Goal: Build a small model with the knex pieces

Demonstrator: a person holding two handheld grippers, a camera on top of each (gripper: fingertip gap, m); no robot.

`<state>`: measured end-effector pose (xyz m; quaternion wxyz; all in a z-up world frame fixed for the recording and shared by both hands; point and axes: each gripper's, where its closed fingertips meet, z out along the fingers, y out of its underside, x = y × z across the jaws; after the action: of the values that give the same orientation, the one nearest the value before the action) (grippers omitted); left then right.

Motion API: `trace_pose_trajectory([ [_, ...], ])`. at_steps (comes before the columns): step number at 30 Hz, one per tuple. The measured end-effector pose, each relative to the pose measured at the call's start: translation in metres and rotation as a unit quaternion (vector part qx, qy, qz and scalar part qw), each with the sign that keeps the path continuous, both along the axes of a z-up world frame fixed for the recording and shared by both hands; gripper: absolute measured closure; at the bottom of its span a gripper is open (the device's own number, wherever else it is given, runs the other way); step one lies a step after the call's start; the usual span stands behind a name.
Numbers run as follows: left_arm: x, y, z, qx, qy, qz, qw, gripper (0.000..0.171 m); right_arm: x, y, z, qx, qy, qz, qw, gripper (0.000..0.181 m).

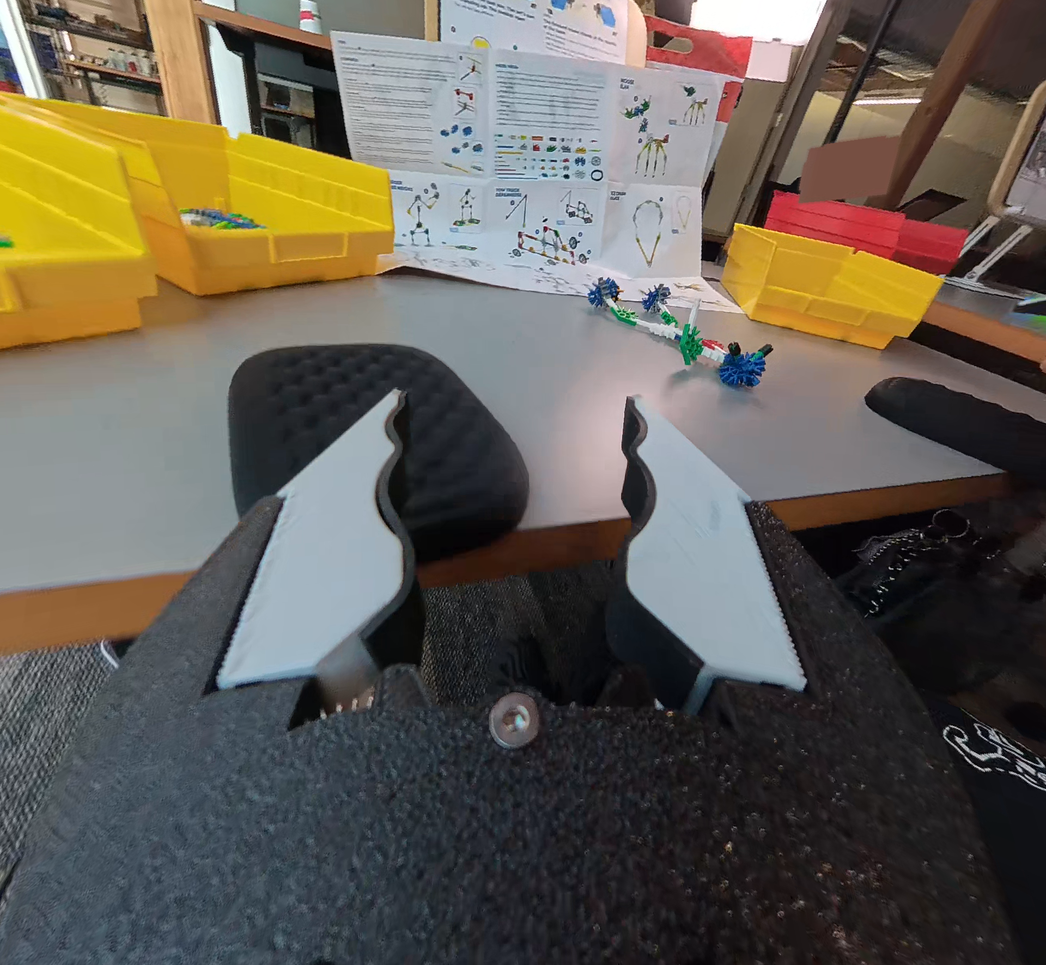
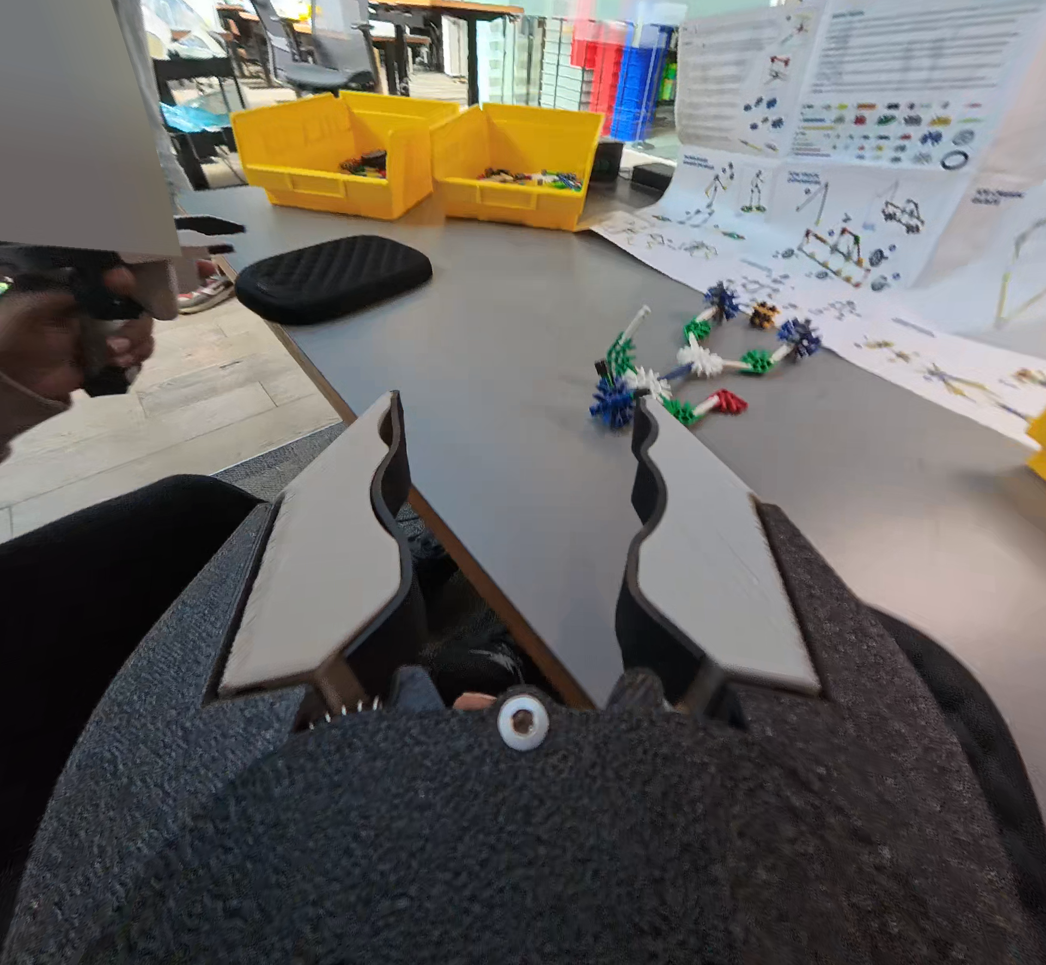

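Bins' (image 2: 419, 162) contents: right view only.

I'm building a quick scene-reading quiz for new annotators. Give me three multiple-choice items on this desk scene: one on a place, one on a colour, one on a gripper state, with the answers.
1. Where does the rod-and-connector model lie?
A. inside a yellow bin
B. on the grey table, in front of the instruction sheet
C. on the black pad

2. What colour are the two bins holding small parts at the far side of the table?
A. yellow
B. green
C. white

3. How do the jaws of the left gripper and right gripper stand?
A. both shut on a part
B. left open, right shut
C. both open, holding nothing

Answers:
1 B, the model sits on the bare table beside the instruction sheet.
2 A, both bins are yellow.
3 C, a wide gap shows between each pair of fingers, with nothing in it.
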<state>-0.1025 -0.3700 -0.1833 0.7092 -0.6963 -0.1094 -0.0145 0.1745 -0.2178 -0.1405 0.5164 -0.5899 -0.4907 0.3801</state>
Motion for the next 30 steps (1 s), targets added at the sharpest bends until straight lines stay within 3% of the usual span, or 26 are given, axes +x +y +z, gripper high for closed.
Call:
trace_pose_trajectory([
  [5,-0.03,0.048,0.043,0.002,0.054,-0.016,0.998,0.096,-0.056,0.021,0.045,0.048,0.009,0.039,0.998,0.099],
  [8,-0.045,0.059,0.068,0.004,0.053,-0.024,0.998,0.096,-0.055,0.03,0.068,0.082,0.001,0.022,0.996,0.099],
  [11,-0.059,0.065,0.078,-0.013,0.061,-0.034,0.997,0.096,-0.038,0.034,0.08,0.102,-0.004,-0.013,0.995,0.1],
  [20,-0.05,0.101,0.055,-0.04,0.047,-0.075,0.995,0.097,0.011,0.058,0.047,0.095,-0.033,-0.098,0.99,0.1],
  [24,-0.047,0.146,0.044,-0.069,0.057,-0.095,0.991,0.097,0.008,0.096,0.03,0.066,-0.048,-0.106,0.991,0.1],
  [30,-0.047,0.234,0.054,-0.078,0.054,-0.16,0.983,0.097,-0.028,0.172,0.02,0.038,-0.059,-0.077,0.995,0.105],
])
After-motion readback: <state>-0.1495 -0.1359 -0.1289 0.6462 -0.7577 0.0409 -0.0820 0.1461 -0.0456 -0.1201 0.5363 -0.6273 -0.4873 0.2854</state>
